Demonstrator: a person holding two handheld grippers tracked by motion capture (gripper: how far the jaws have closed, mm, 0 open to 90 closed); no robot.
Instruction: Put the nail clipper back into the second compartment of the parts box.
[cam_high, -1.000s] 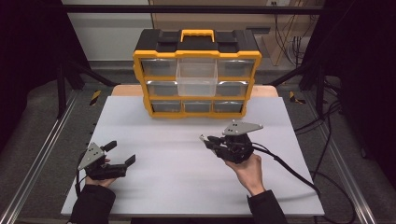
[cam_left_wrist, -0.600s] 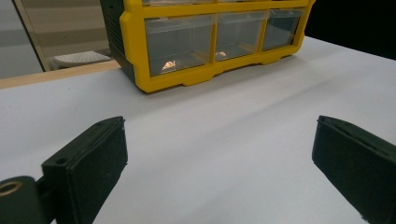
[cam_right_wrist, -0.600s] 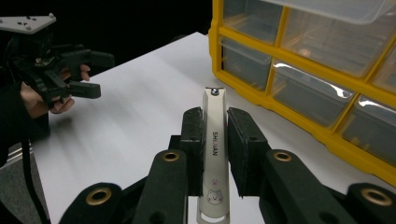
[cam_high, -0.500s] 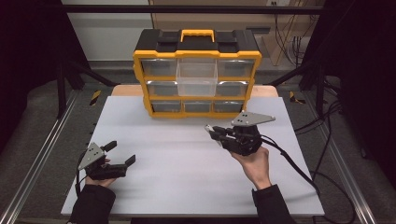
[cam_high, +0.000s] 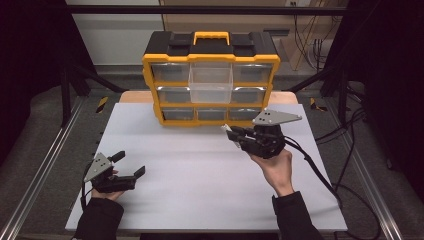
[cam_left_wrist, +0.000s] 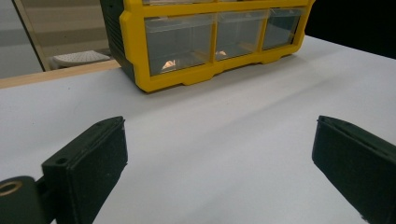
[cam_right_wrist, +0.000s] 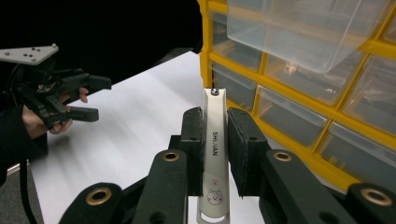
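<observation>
Nail clipper (cam_right_wrist: 215, 154) clamped in right gripper (cam_right_wrist: 215, 140) jaws, bottom cut off; left gripper (cam_left_wrist: 219, 149) jaws apart, empty.

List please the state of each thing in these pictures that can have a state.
Nail clipper: folded shut, clamped upright in the right gripper.
Right gripper: shut on the nail clipper, raised near the organizer.
Left gripper: open, holding nothing, low over the table.
Organizer: standing upright.
Middle top drawer: pulled out, looks empty.
Other drawers: pushed in.

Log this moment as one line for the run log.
right gripper: shut on nail clipper, near pulled-out drawer | left gripper: open, resting on table
</observation>
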